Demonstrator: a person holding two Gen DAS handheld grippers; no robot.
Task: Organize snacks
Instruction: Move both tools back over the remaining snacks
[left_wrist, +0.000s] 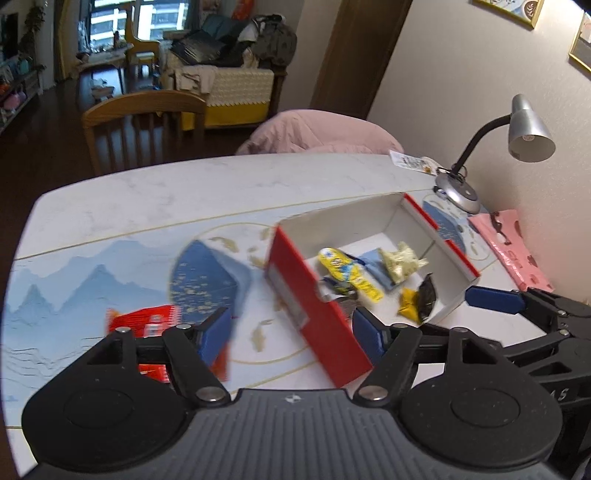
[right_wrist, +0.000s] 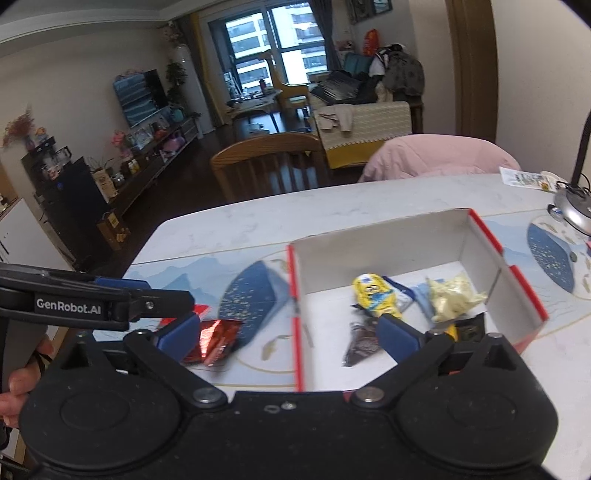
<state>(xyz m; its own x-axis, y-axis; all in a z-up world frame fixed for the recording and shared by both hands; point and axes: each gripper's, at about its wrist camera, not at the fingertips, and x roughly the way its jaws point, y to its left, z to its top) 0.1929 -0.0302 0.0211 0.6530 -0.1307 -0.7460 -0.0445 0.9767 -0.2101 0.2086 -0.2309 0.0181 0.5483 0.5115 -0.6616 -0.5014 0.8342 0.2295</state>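
Blue pads on black linkage: left gripper (left_wrist: 291, 332) spread wide, nothing between the jaws, hanging above the tabletop (left_wrist: 147, 199) at its near edge. Right gripper (right_wrist: 288, 328) likewise wide apart and empty-handed, poised over the near wall of the red box (right_wrist: 524, 288).

Just past the left gripper's left pad, a red foil packet (left_wrist: 144, 319) flat on the printed mat, outside the box and just beside its near red side. Same packet visible under the right gripper's left pad in the right wrist view, blurred.

Inside the box, toward its near right corner: a yellow cartoon packet (right_wrist: 373, 295), a pale cream packet (right_wrist: 454, 299), a blue packet (left_wrist: 376, 269), a dark packet (right_wrist: 364, 343), a small yellow piece (left_wrist: 408, 302). Far half of the box bare.

Further out, a desk lamp (left_wrist: 528, 133) at the table's far right corner, a pink bag (left_wrist: 509, 247) along the right edge.

Judged as mid-task, one red packet left outside. Risks from here: slippery, crinkled foil lying flat, likely to skate away from closing pads rather than lift; the box wall close beside it, easy to bump or shove with the outer finger; two grippers side by side near the same edge, liable to clash if both reach in together.
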